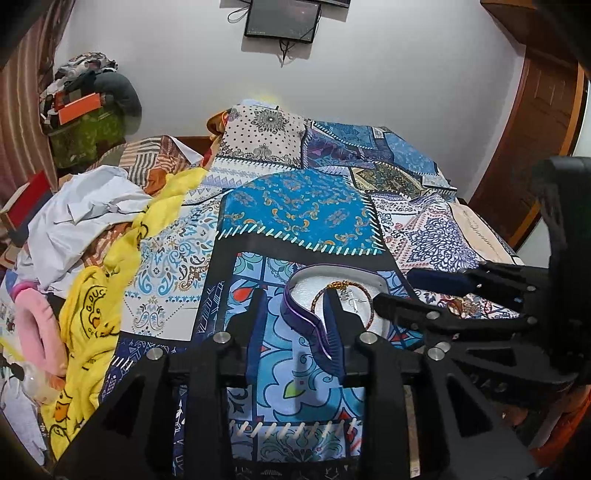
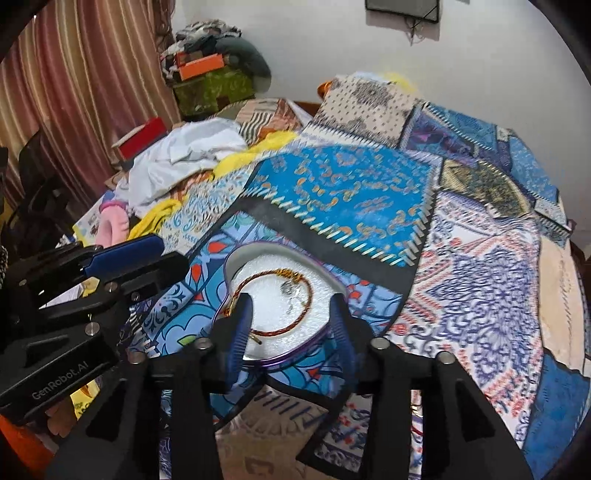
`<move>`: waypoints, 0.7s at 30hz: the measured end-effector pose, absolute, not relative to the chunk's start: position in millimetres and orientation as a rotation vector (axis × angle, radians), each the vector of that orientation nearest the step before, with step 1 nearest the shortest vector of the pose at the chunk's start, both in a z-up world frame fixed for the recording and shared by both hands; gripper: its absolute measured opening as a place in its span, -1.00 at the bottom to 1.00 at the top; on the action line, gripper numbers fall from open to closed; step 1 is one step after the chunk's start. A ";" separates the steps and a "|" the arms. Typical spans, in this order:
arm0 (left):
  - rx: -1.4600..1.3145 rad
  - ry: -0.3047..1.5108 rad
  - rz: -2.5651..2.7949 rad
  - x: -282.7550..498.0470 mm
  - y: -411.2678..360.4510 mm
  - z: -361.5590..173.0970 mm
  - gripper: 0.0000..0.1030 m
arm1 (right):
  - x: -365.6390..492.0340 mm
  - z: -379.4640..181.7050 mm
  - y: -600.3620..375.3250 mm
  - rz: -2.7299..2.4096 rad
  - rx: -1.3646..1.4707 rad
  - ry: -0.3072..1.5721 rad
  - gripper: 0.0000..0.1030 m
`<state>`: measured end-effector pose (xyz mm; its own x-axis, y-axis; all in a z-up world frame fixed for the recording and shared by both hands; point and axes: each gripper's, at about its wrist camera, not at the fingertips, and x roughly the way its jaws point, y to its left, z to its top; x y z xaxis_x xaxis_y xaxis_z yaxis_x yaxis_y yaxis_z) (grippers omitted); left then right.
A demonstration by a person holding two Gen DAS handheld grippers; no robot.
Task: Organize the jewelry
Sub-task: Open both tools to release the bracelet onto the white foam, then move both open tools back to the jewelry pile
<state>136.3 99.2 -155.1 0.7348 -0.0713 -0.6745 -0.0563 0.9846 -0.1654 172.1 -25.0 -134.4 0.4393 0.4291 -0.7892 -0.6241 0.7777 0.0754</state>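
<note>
A purple-rimmed box [image 2: 229, 266] with a white lining lies open on the patchwork bedspread [image 2: 351, 192], and a braided gold and red bangle [image 2: 295, 325] rests inside it, beside some small silvery piece [image 2: 290, 290] too fine to make out. The right gripper [image 2: 291, 314] hovers over the near edge of the box with its blue-padded fingers [image 2: 240, 332] spread wide, one on each side of the bangle, holding nothing; whether the left finger touches the bangle I cannot tell. The left gripper [image 1: 297, 314] comes in from the other side, also spread and empty, its right finger [image 1: 334, 325] at the box's [image 1: 295, 306] purple rim where the bangle [image 1: 321, 295] curves past. From the left wrist view the right gripper [image 1: 424, 295] reaches across over the box's far side. Further along the bed a heap of clothes lies bunched together: a white shirt [image 1: 85, 210], a yellow duck-print cloth [image 1: 88, 321] and something pink [image 1: 33, 321]. A dark screen [image 1: 282, 18] hangs on the white wall behind.
</note>
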 end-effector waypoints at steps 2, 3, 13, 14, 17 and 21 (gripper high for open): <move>-0.174 0.741 -0.008 133.7 95.8 -150.7 -0.38 | 171.1 -128.8 -29.4 0.653 -0.234 0.889 -0.20; -0.172 0.737 -0.008 132.4 94.0 -148.3 -0.38 | 170.4 -125.4 -32.8 0.647 -0.229 0.881 -0.20; -0.130 0.701 -0.033 123.7 66.3 -124.6 -0.22 | 159.4 -96.6 -70.3 0.594 -0.187 0.800 -0.19; -0.127 0.698 -0.038 123.4 63.3 -122.9 -0.21 | 158.0 -94.9 -73.8 0.590 -0.183 0.795 -0.19; -0.113 0.693 -0.057 122.9 49.3 -117.7 -0.16 | 154.8 -87.5 -91.3 0.564 -0.166 0.776 -0.19; -0.094 0.693 -0.084 124.2 30.7 -114.5 -0.15 | 150.6 -80.2 -116.9 0.520 -0.144 0.754 -0.19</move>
